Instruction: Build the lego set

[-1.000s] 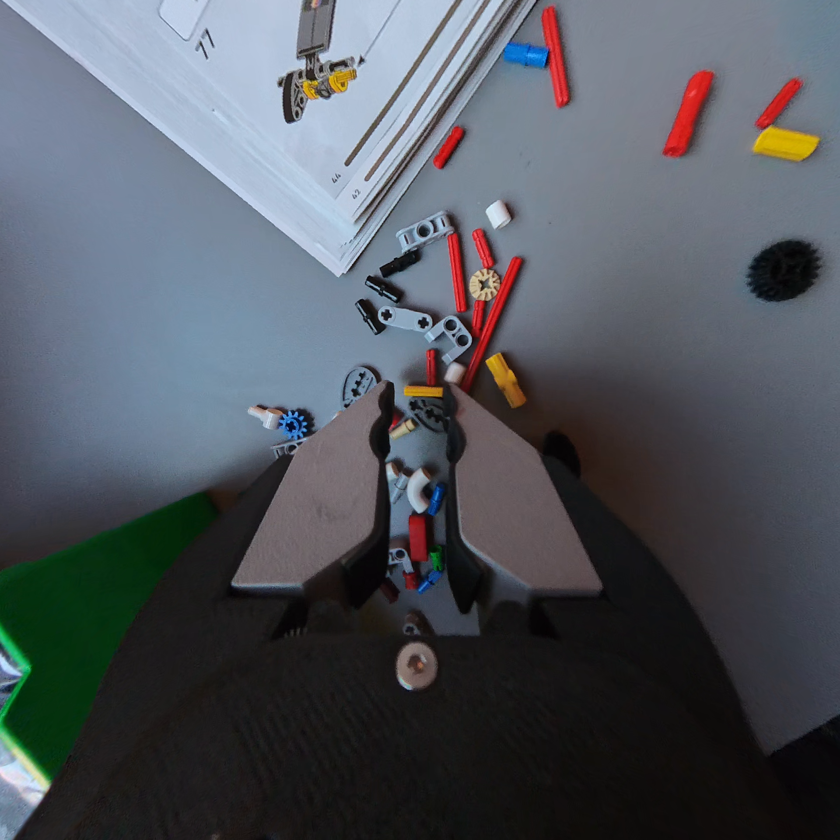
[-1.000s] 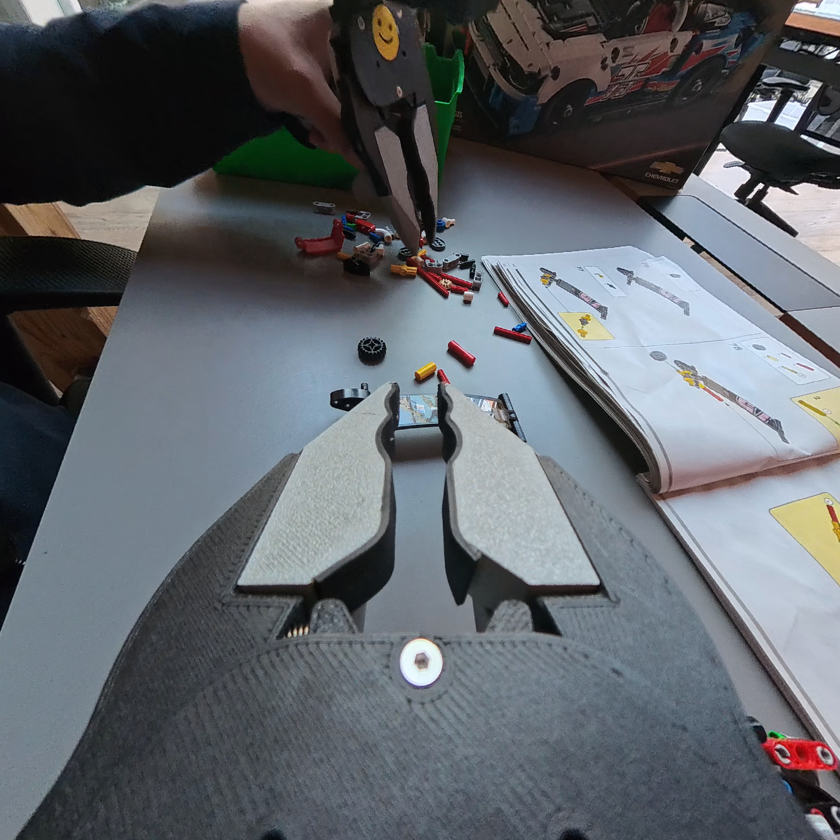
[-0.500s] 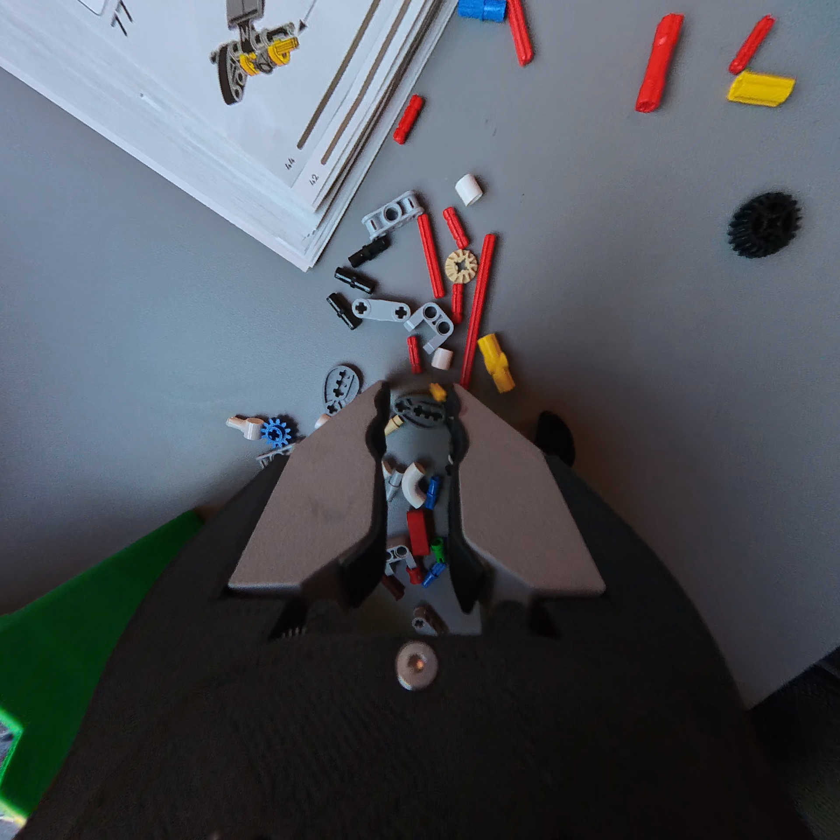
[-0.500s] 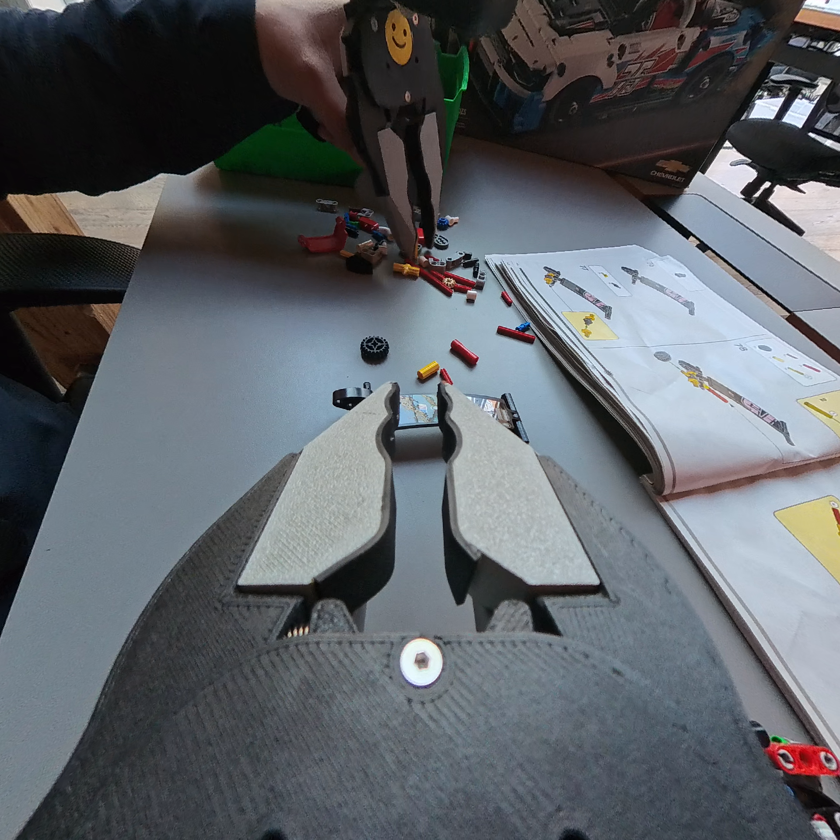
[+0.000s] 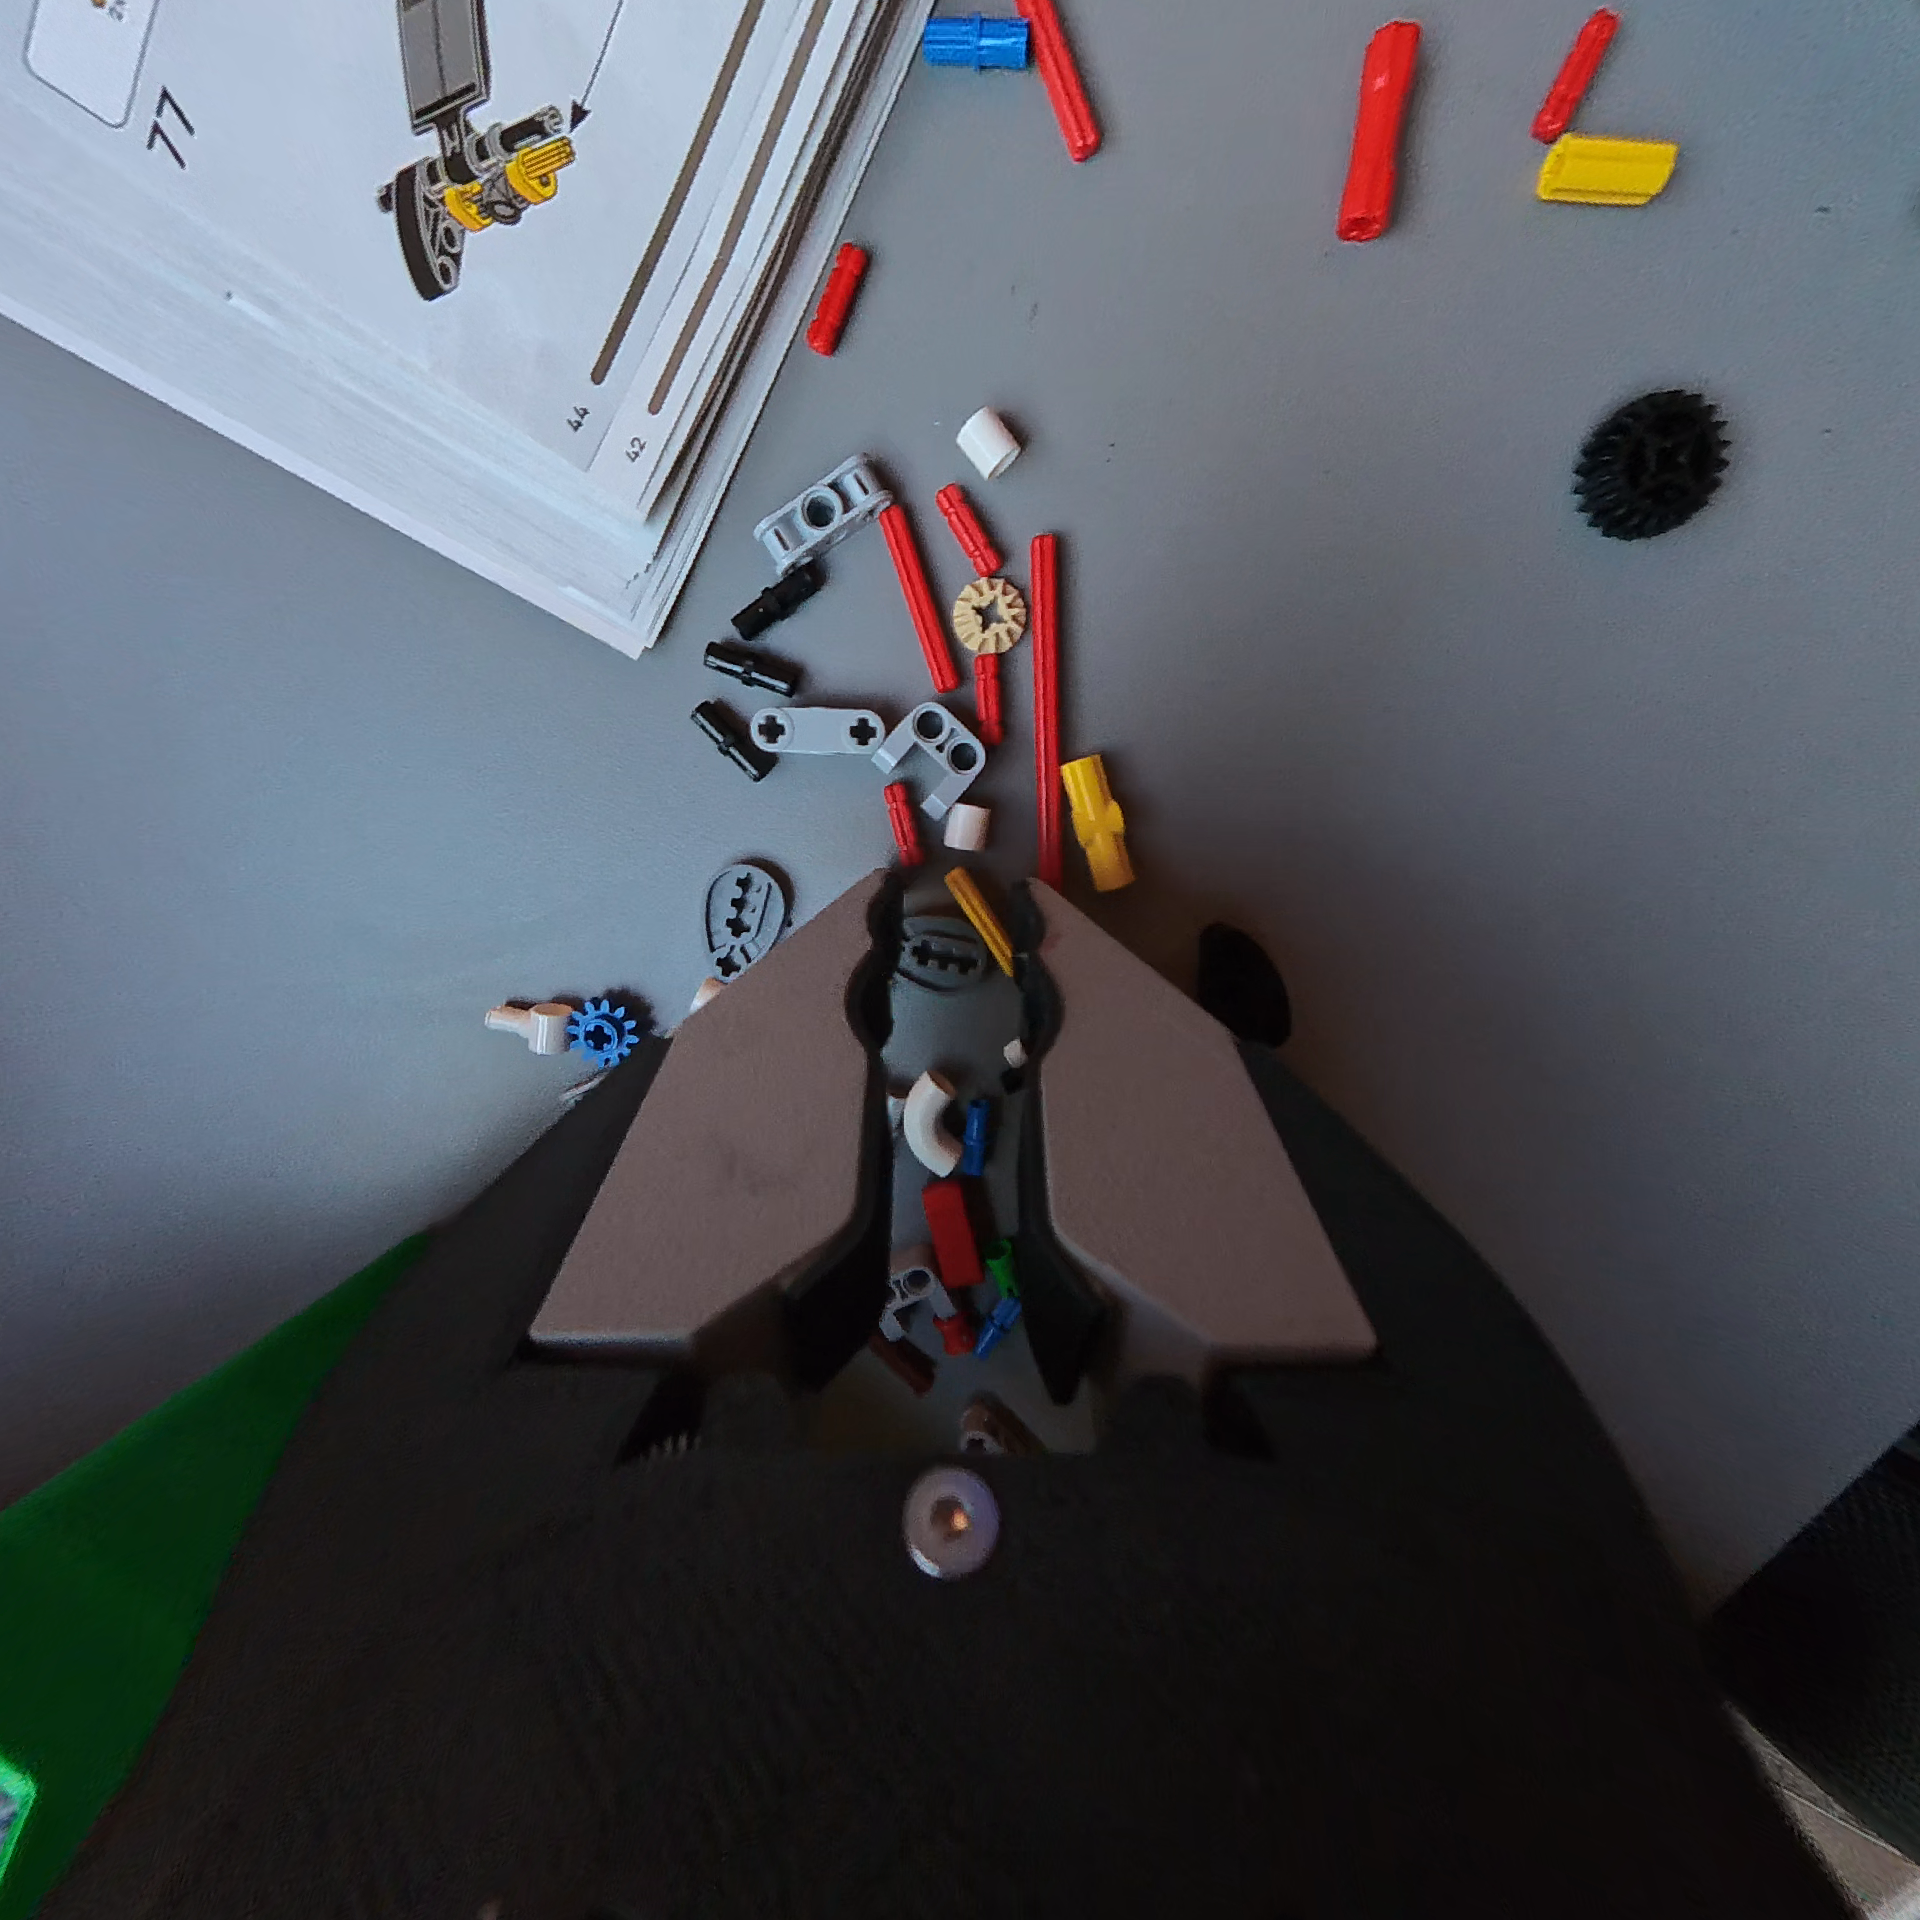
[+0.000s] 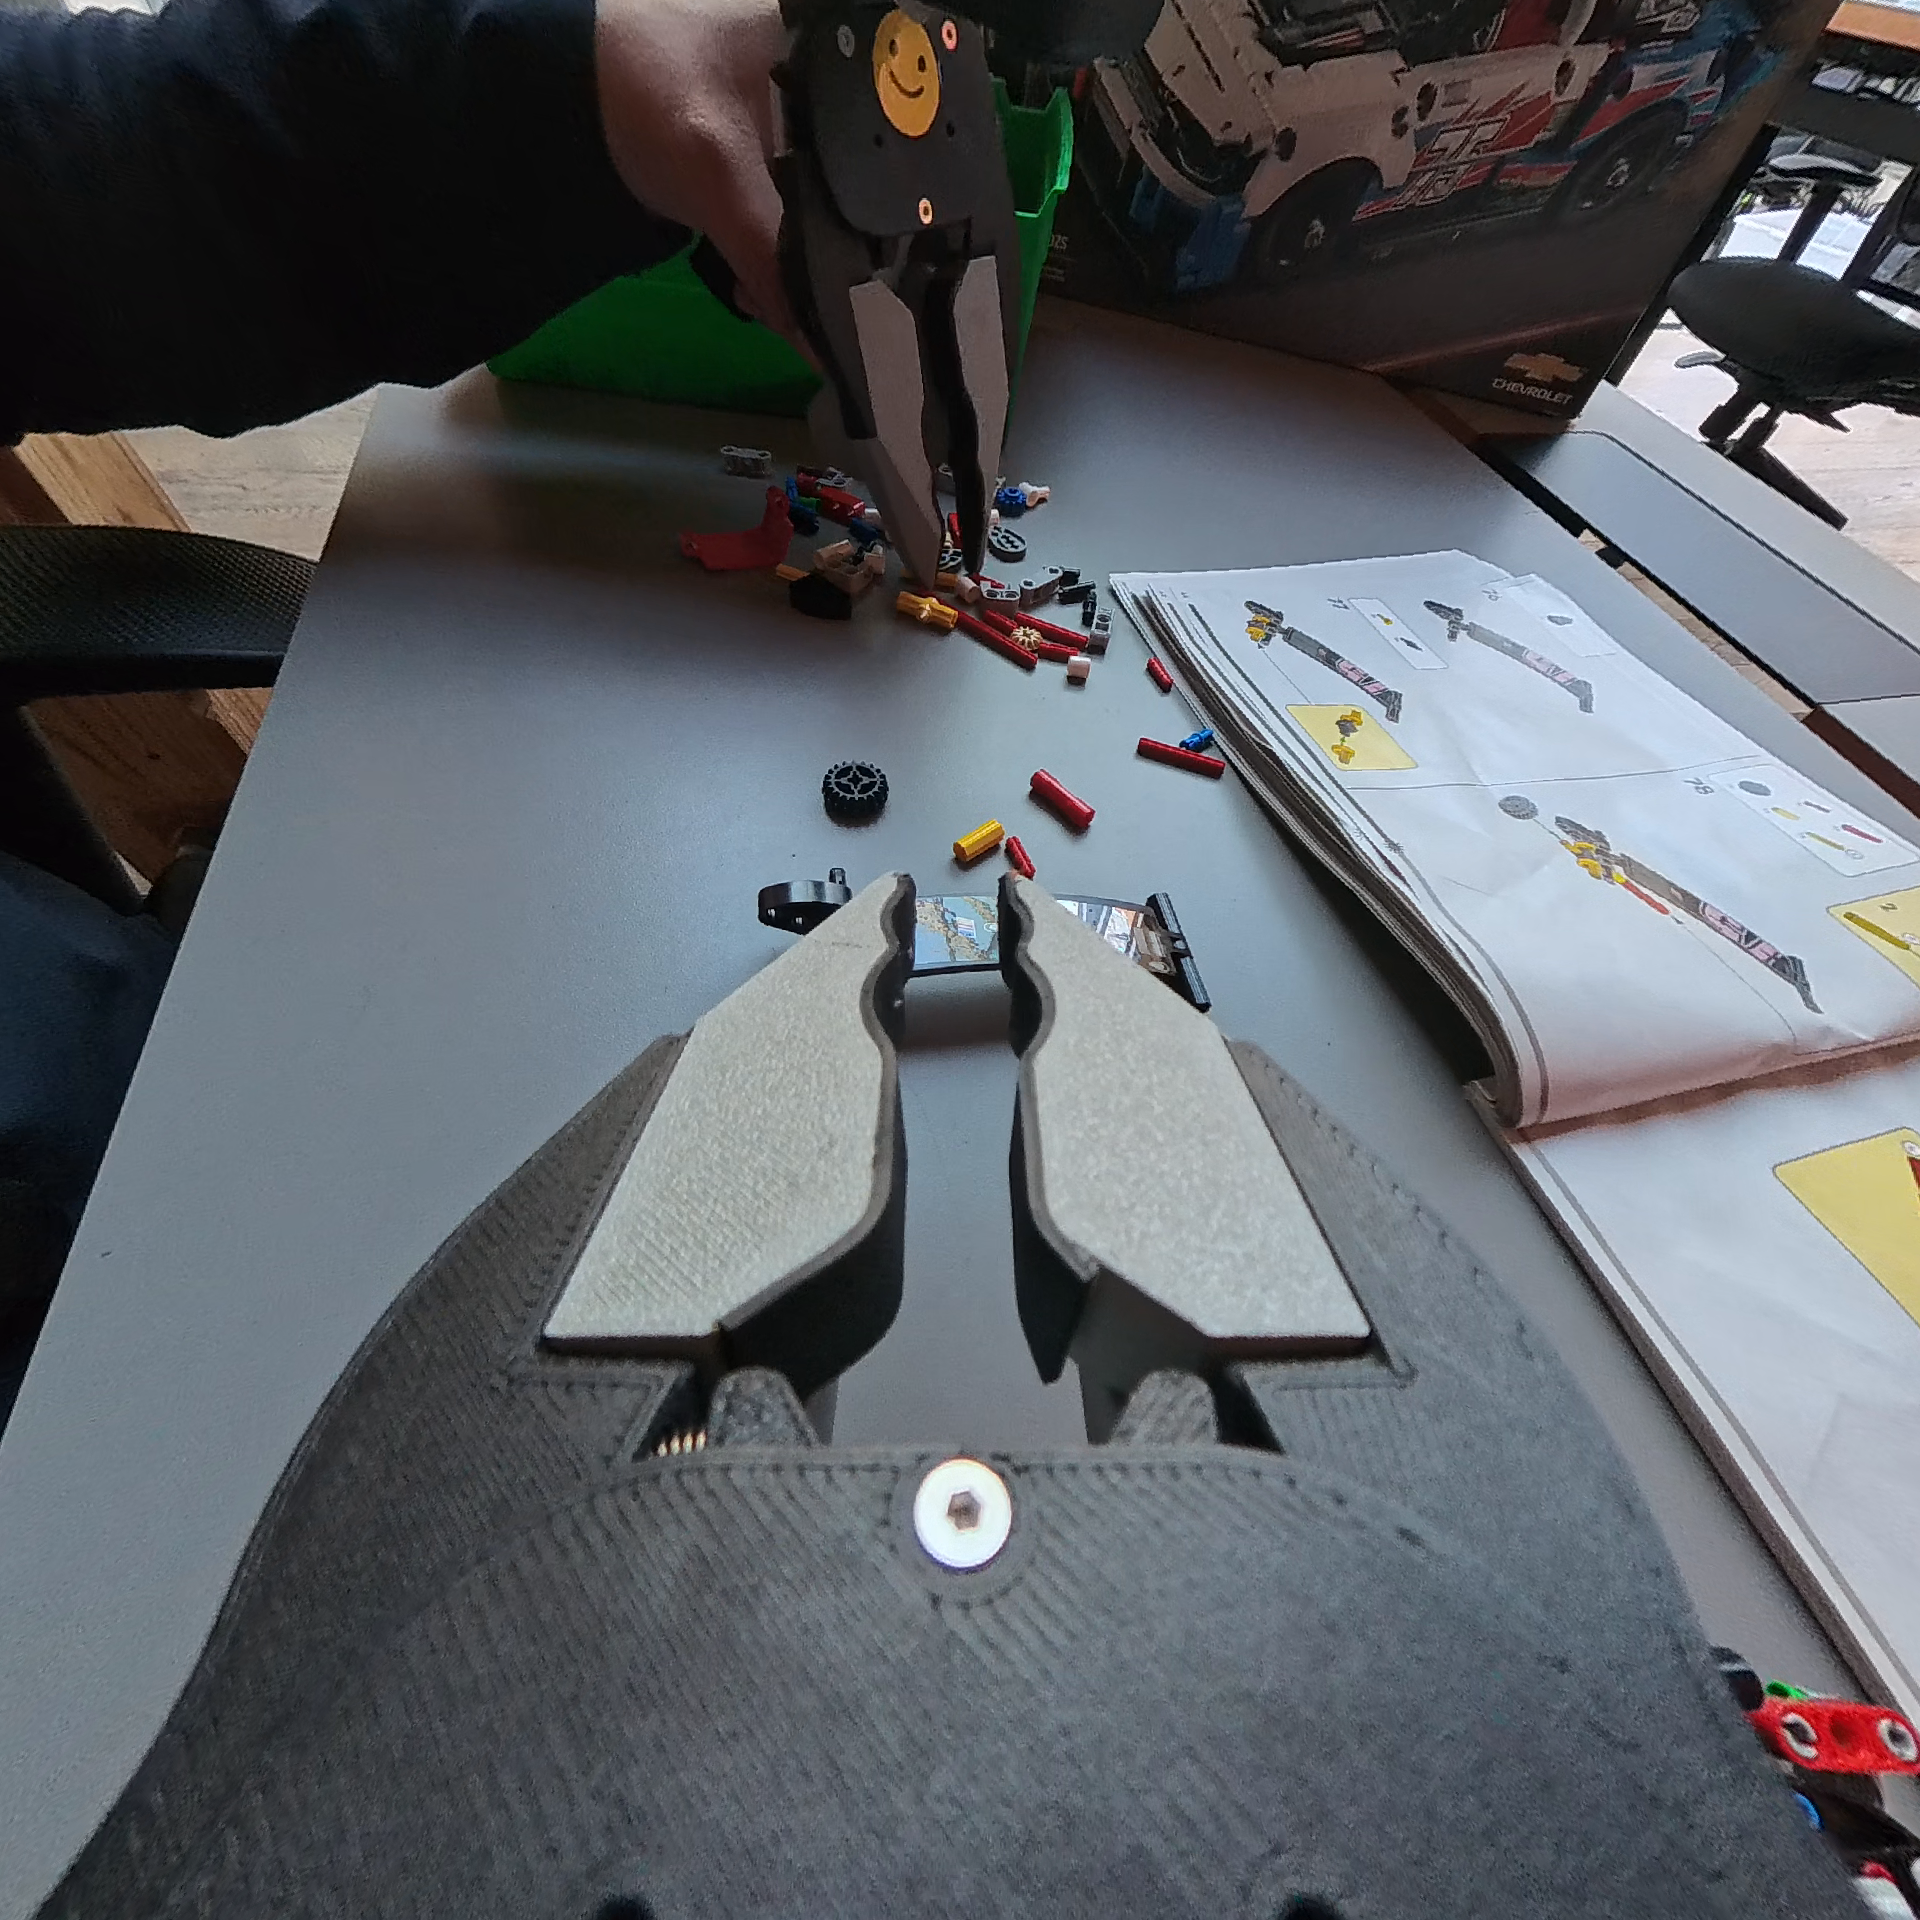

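Yellow axle pin (image 5: pixel 977 918) lies slanted between the left gripper (image 5: pixel 954 904) jaws, which stand slightly apart over scattered small parts on the grey counter (image 5: pixel 1455 831). The right gripper (image 6: pixel 956 904) jaws clamp a flat black printed panel (image 6: pixel 956 930) mid-counter, beside the open manual (image 6: pixel 1558 831).

booklet (image 6: pixel 1558 831) 1 | box (image 6: pixel 1403 208) 1 | black gear (image 6: pixel 854 792) 1 | yellow pieces (image 5: pixel 1605 168) 3

Black claw (image 6: pixel 951 935), grey pads (image 6: pixel 769 1153), dark sleeve (image 6: pixel 260 197).
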A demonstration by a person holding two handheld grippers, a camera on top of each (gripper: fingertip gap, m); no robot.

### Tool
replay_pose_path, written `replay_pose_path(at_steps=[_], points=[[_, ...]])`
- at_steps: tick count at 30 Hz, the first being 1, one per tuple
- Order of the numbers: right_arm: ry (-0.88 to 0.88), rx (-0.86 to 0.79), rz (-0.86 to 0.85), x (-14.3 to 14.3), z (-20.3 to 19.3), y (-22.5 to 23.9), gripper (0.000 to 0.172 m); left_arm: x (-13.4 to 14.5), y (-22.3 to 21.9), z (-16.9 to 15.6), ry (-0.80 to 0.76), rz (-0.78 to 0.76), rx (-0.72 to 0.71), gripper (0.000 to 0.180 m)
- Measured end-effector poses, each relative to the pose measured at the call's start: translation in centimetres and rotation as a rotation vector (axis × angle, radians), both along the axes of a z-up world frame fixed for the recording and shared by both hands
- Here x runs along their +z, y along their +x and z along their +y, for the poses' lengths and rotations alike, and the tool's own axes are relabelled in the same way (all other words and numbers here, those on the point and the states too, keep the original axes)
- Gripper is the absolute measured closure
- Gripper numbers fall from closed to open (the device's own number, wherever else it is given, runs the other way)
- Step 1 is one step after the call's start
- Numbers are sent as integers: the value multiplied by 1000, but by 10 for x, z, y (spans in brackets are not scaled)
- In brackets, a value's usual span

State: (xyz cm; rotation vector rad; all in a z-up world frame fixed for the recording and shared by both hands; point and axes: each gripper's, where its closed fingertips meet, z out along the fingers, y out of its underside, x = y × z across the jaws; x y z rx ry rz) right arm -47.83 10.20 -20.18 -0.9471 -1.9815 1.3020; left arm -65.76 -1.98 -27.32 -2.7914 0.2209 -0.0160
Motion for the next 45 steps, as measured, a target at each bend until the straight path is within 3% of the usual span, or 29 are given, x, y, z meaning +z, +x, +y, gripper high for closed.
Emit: replay_pose_path(at_steps=[4, 15, 21, 25, 31, 37, 41, 45], points=[[2, 1, -2, -1, 0, 0, 159, 0, -2, -2, -23, 28, 12, 177], [13, 3, -7, -2, -1, 0, 162, 12, -1, -1, 11, 45, 33, 179], [18, 6, -8, -3, -2, 0, 162, 52, 68, 44, 226, -142, -88, 180], [22, -2, -9, -4, -1, 0, 162, 38, 106, 74, 198, -106, -222, 179], [15, -3, -1, -1, 1, 0, 163, 11, 115, 90, 128, -91, -248, 176], [33, 7, 0, -2, -2, 1, 162, 23, 101, 92, 191, -117, -194, 171], [33, 7, -1, -2, -2, 0, 163, 36, 66, 114, 283, -81, -47, 177], [35, -2, -7, -4, 0, 0, 162, 30, 38, 137, 285, 20, 30, 167]])
